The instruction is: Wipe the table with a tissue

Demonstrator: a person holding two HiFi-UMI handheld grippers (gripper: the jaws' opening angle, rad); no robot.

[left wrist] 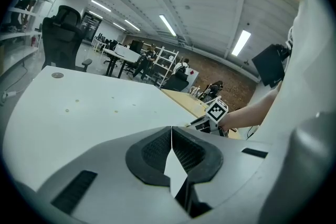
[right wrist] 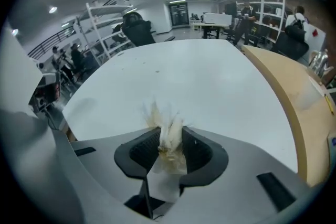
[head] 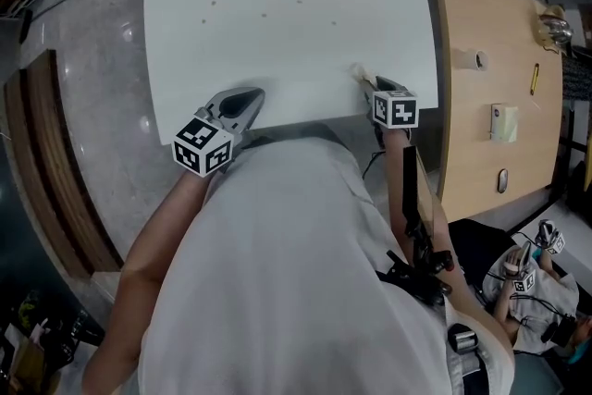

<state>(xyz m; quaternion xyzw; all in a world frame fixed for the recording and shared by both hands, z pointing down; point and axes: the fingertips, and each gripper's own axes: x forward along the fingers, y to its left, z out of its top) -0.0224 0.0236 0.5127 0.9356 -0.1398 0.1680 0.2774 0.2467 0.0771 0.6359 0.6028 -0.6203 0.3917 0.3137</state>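
Right gripper (head: 368,86) was clamped on a crumpled, slightly yellowed white tissue (right wrist: 168,131), with the wad poking out past the jaw tips. It sat at the near edge of the big white rounded table (head: 277,5), lower right of centre in the head view. Couldn't really tell if the tissue was actually touching the surface or just above it. Left gripper (head: 242,102) had its jaws together on nothing, parked at the near edge too, lower left of centre and well apart from the other one. Looked to me like the wiping step itself, working the near edge. A few tiny dark specks (head: 264,13) sat up in the upper middle of the tabletop, so I'd guess the next move needed the wad pressed down and swept up that way without the grip slipping.
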